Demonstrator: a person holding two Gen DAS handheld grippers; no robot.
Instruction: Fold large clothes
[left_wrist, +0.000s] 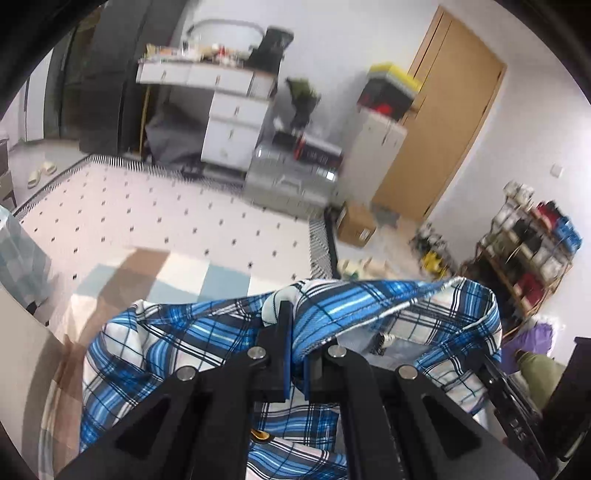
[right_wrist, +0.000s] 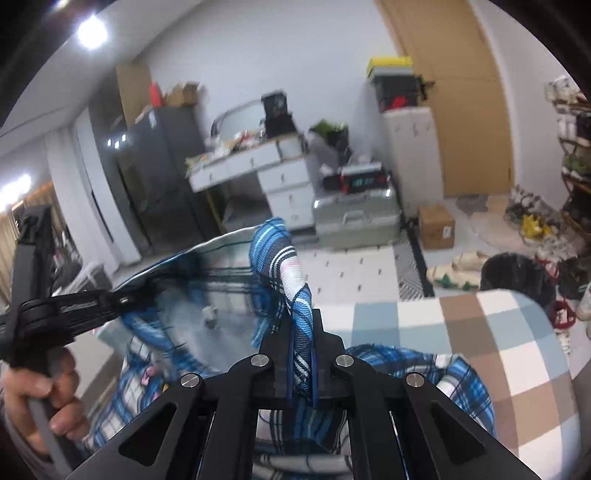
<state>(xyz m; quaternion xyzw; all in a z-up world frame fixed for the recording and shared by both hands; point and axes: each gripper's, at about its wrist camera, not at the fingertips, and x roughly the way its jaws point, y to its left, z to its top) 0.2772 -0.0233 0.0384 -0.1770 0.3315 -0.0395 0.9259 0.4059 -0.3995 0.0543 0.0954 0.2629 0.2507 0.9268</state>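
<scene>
We see the left gripper (left_wrist: 295, 354) with its jaws closed tight on a fold of the blue plaid shirt (left_wrist: 207, 332), the cloth pinched between the blue pads and bunched up around the fingertips. The right gripper (right_wrist: 303, 350) has its jaws nearly closed as well, clamping a twisted strip of the same shirt that rises in a peak above them. In the right wrist view the left gripper reaches in from the left edge, gripped by a person's hand (right_wrist: 40, 398), and the shirt's hem stretches between the 2 grippers. The shirt hangs lifted between them, while its lower part sags onto the checked bedspread (right_wrist: 480, 332) of blue, brown and white squares, near that cover's front edge. Beyond the bed lies a white floor mat (left_wrist: 166, 214) with small dark diamonds. Both views are blurred away from the grippers.
</scene>
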